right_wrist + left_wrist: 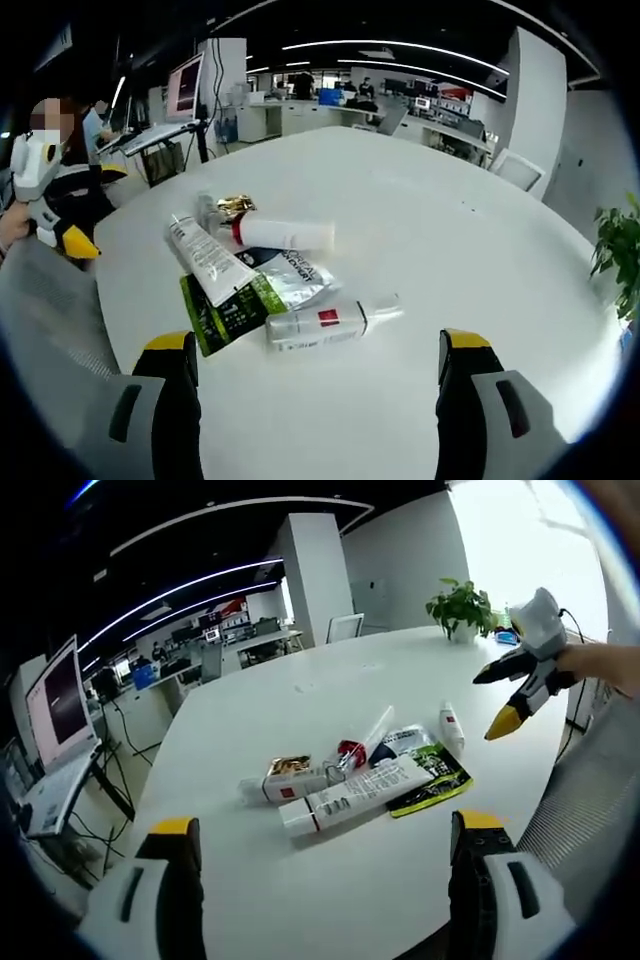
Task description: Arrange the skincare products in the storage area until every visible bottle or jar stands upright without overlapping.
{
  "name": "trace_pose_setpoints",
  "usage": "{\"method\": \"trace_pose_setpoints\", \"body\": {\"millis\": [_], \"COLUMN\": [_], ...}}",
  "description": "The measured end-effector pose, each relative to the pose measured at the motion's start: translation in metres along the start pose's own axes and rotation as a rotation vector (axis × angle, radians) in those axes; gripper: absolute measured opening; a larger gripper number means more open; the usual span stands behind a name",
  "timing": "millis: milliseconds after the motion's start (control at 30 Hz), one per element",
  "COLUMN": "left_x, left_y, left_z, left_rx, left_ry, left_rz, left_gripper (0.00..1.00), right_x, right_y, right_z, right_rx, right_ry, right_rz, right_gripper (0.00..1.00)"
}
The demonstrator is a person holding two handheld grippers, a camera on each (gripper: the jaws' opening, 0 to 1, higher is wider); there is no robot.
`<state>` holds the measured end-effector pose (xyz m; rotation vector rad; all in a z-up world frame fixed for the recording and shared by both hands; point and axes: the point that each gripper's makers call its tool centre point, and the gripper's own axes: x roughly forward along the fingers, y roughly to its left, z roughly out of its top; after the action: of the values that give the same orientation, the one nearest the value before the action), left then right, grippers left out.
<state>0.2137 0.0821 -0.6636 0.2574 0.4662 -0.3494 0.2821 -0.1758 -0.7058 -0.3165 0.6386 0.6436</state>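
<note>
A: Where do we find the skincare products?

B: They lie in a loose cluster near the middle of the white table [300,690], every one on its side. In the left gripper view we see a long white tube [355,795] nearest us, its far end resting on a green and black sachet [435,780]. Just left of the tube lies a white bottle with a red label [285,780], and to the far right a small white spray bottle [452,727].

A: And from the other side?

B: In the right gripper view the spray bottle [330,322] is nearest us, the white tube [208,260] crosses over the sachet [225,310], and beyond them lies the white bottle [285,233] with its gold-topped end to the left. A silver pouch [295,275] sits between them, touching the sachet.

A: How do our tools stand?

B: The left gripper [325,830] has its yellow-tipped jaws spread wide with nothing between them, held short of the cluster. The right gripper [312,345] is likewise wide apart and empty, its jaws either side of the spray bottle but not touching it.

A: What lies around?

B: A potted plant [462,608] stands at the table's far edge, and a monitor [58,698] sits off to the left on a desk.
</note>
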Motion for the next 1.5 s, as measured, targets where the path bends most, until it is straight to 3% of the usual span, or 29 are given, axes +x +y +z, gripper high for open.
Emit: {"method": "trace_pose_setpoints", "body": {"millis": [467,733,933,1133,1233,1500], "left_x": [0.000,0.000,-0.001,-0.001,-0.001,0.001], "left_y": [-0.001,0.001,0.002,0.002,0.002,0.005], "left_z": [0.001,0.001,0.001,0.002,0.001,0.000], "left_rx": [0.011,0.009,0.005,0.012,0.019,0.021], "left_ry": [0.001,0.000,-0.003,-0.003,0.002,0.009], "left_rz": [0.001,0.008,0.015,0.014,0.014,0.019], "left_gripper": [0.99,0.99,0.99,0.99,0.99,0.99], "right_x": [0.028,0.043,0.053,0.056,0.059,0.067], "right_y": [-0.009,0.000,-0.002,0.002,0.001,-0.008], "right_z": [-0.005,-0.018,-0.016,-0.013,-0.010,-0.020], "right_rx": [-0.035,0.032,0.036,0.102,0.112,0.088], "right_ry": [0.084,0.165,0.173,0.184,0.182,0.261], "right_rz": [0.033,0.079,0.082,0.090,0.092,0.096], "right_gripper": [0.87,0.82,0.81,0.78,0.75,0.59]}}
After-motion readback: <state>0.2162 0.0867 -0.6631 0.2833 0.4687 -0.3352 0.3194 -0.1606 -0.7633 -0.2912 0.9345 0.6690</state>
